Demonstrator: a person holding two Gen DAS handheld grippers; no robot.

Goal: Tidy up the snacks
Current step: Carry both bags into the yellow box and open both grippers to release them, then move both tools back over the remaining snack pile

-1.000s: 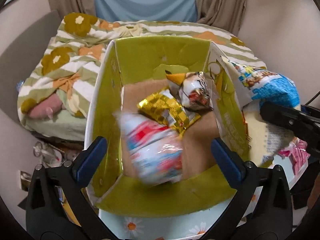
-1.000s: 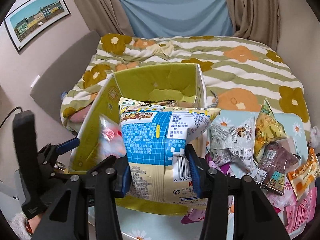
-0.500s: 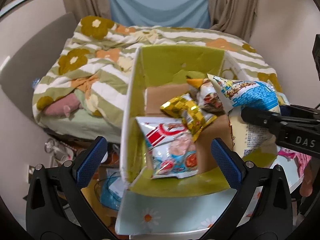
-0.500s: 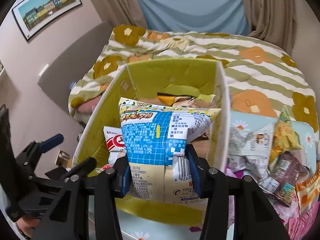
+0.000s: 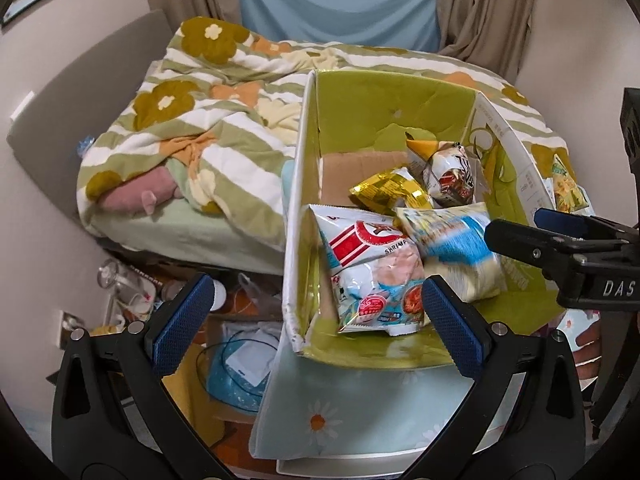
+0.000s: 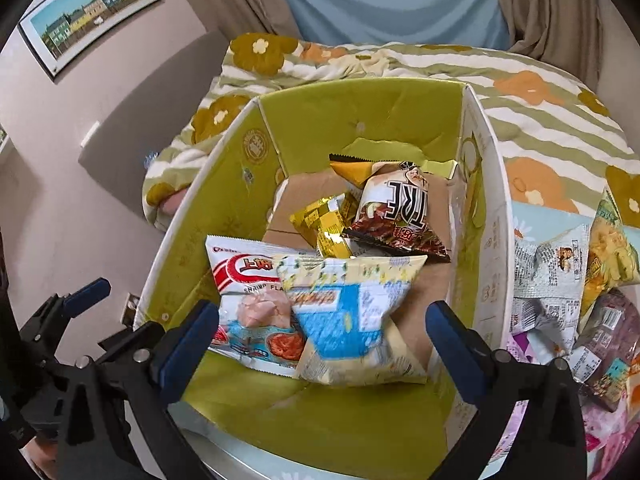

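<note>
Leftmost, a framed picture (image 6: 88,12) on the wall, then a bed (image 5: 192,120) under a striped, flowered quilt.

Next, the left gripper (image 5: 316,282): spread wide, gripping nothing, hanging over the near left corner of the box (image 5: 384,120) and pointing steeply down.

Then the box itself: green inside, white outside, cardboard floor, open at the top, standing on the daisy-print surface (image 5: 320,420) just beside the bed.

Inside, from the left:
- shrimp snack bag (image 5: 368,264), red and white, leaning against the left wall
- gold packet (image 5: 388,192), behind it, towards the middle
- blue-and-cream bag (image 5: 460,248), lying partly across the shrimp snack bag, blurred in both views
- brown-and-white bag (image 5: 452,176), at the back right, touching the gold packet

Above the box's near end, the right gripper (image 6: 322,308): jaws just sprung apart, now fully wide, pads pressing on nothing. Blue-and-cream bag down in the box, in line with the gap between the pads but clear of both.

Rightmost, outside the box wall, a heap of loose snack packets (image 6: 560,272) on the surface: silver, yellow-green, purple, pink.
</note>
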